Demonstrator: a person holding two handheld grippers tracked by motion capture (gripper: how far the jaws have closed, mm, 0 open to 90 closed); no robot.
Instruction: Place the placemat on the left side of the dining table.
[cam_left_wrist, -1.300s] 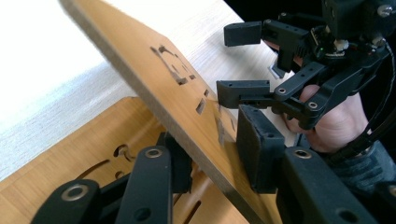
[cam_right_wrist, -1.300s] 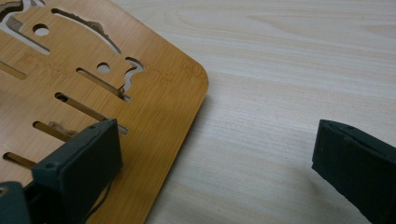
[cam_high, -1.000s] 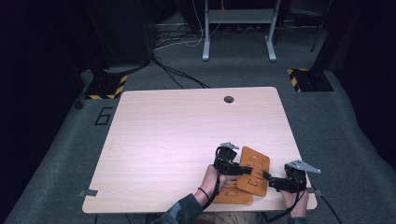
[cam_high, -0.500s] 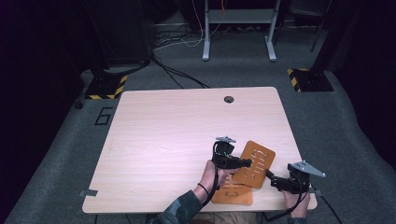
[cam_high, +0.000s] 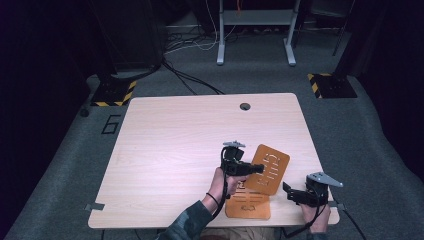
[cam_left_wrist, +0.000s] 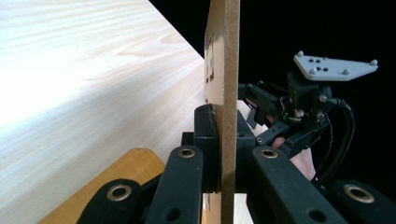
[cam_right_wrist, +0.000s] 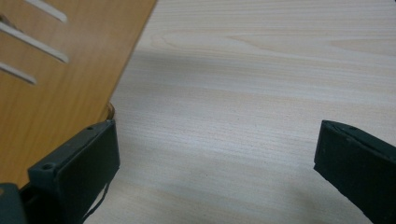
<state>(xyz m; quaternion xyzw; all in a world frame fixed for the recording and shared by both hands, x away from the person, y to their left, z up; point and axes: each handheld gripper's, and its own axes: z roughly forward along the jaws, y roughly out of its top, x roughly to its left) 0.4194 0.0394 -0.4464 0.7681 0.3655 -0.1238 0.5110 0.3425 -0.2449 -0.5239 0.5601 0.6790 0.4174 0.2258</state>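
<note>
Two brown slotted boards are at the table's front right. One board (cam_high: 248, 205) lies flat by the front edge. My left gripper (cam_high: 259, 168) is shut on the edge of the other board (cam_high: 271, 170) and holds it raised and tilted above the table. In the left gripper view this held board (cam_left_wrist: 223, 56) stands edge-on between the jaws of the left gripper (cam_left_wrist: 227, 123), with the flat board (cam_left_wrist: 122, 169) below. My right gripper (cam_high: 289, 192) hovers open to the right, clear of both boards. Its wide-spread jaws frame bare table in the right gripper view (cam_right_wrist: 219, 149), with a slotted board (cam_right_wrist: 60, 70) at left.
The light wooden table (cam_high: 175, 145) has a cable hole (cam_high: 245, 106) near its far edge. Its front and right edges lie close to both grippers. A desk frame (cam_high: 255, 20), cables and hazard-striped feet (cam_high: 112, 95) stand on the dark floor beyond.
The left gripper has lifted and tilted its board off the flat one, shifting slightly left. The right gripper has drawn back a little toward the front right corner.
</note>
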